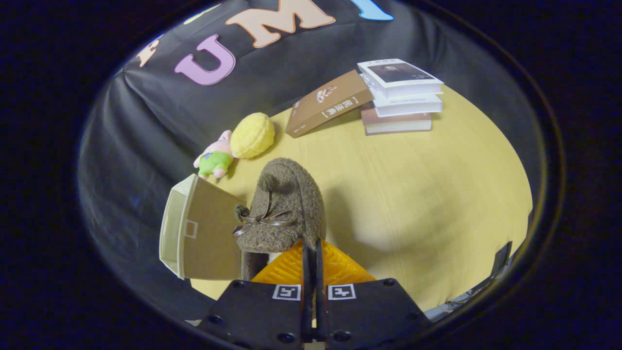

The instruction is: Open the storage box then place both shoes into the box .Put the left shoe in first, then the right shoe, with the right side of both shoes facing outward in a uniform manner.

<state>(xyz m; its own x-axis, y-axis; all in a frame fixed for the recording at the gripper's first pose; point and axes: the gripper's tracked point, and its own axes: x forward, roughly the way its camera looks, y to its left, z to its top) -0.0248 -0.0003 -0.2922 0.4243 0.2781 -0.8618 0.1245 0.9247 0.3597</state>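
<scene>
The tongs (311,253) were closed, their two fingers nearly touching and clamped on the heel edge of a fuzzy brown shoe (284,209), which hung off the surface (413,180) with its toe pointing away from the fingers. A thin ribbon bow (265,221) sat on top of the shoe. Just beside the shoe, on the booth-wall side, stood the storage box (201,228) with a pale frame and a brown panel; whether it was open could not be told. The surface was light yellow wood grain, bounded by black cloth walls (146,131). Beyond the box lay a small pink and green plush toy (215,158), touching a yellow knitted ball (251,135). Farther back, a brown book (326,103) leaned against a stack of three books (401,97).
</scene>
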